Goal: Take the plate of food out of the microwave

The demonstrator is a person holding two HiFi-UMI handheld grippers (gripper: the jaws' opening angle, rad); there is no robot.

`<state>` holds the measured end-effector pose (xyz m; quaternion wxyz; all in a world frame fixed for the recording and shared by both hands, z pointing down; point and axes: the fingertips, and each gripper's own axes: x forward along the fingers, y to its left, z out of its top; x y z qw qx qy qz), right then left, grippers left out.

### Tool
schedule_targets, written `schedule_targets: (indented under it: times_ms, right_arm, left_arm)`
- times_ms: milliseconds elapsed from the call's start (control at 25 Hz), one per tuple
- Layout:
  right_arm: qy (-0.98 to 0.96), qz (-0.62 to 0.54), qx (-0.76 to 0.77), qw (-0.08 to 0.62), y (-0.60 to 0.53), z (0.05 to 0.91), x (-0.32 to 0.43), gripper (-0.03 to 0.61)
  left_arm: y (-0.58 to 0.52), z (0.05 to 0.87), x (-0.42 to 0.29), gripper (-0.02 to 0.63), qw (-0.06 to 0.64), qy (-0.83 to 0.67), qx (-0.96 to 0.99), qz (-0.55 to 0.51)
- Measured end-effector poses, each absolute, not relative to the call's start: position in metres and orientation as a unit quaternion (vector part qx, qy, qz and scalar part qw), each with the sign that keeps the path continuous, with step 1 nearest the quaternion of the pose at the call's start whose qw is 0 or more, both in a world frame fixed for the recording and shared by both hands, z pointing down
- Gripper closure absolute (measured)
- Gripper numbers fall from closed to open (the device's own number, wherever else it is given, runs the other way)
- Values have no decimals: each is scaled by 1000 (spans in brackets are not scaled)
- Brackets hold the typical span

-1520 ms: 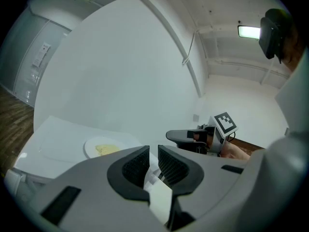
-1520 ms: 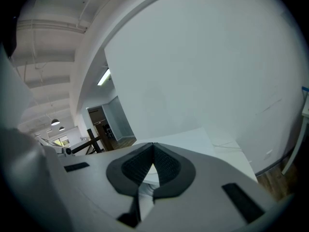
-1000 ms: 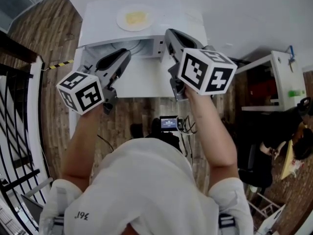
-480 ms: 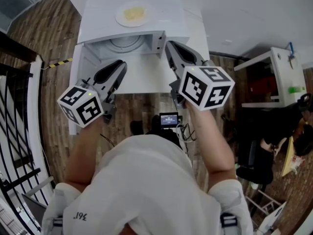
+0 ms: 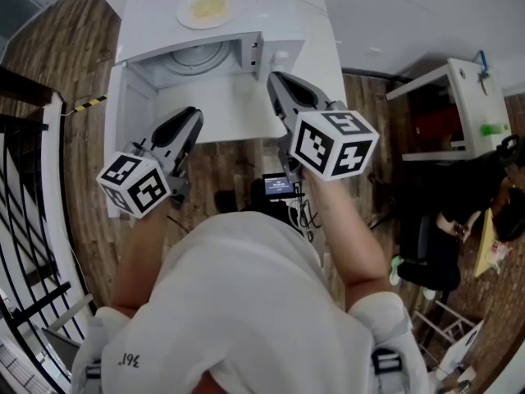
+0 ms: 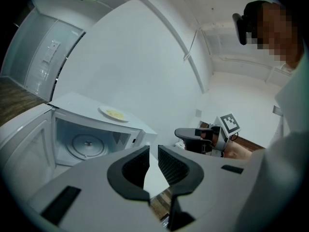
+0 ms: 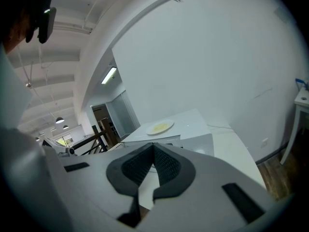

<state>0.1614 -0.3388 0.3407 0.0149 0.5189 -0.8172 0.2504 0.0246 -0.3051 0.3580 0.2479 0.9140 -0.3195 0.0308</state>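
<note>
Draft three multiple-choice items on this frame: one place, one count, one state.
1. Where is the round white plate of yellow food relative to the white microwave?
A) inside it
B) on top of it
C) beneath it

2. How many plates of food are in view?
A) one
B) two
C) three

3. The right gripper's jaws are:
A) wide apart
B) closed on the plate
C) closed together, empty

Key:
1 B, the plate lies on the microwave's roof.
2 A, only that plate shows.
3 C, the pads meet with nothing between them.
</note>
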Motion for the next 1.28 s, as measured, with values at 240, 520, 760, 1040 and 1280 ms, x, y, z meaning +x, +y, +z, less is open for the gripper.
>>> schedule_targets:
  times_ms: [240,520,760,1040,1280]
  right_arm:
    - [-816,248,522,28,-329,353,162,577]
    - [-814,247,524,33,-319,367,163,577]
    - [-816,249,521,35,-310,383,159,577]
    - [-814,254,521,42,-303,400,157,577]
    - [-808,261,525,51,-295,413,159,577]
  left_arm:
    - [-294,374,19,554,262,-323,909,30]
    - [-283,391,11,554,277,-333,901,26]
    - [-280,398,3,554,282,-339,897,23]
    - [-279,402,-4,554,283,-347,894,23]
    - [-277,404,-5,554,283,-347,894,24]
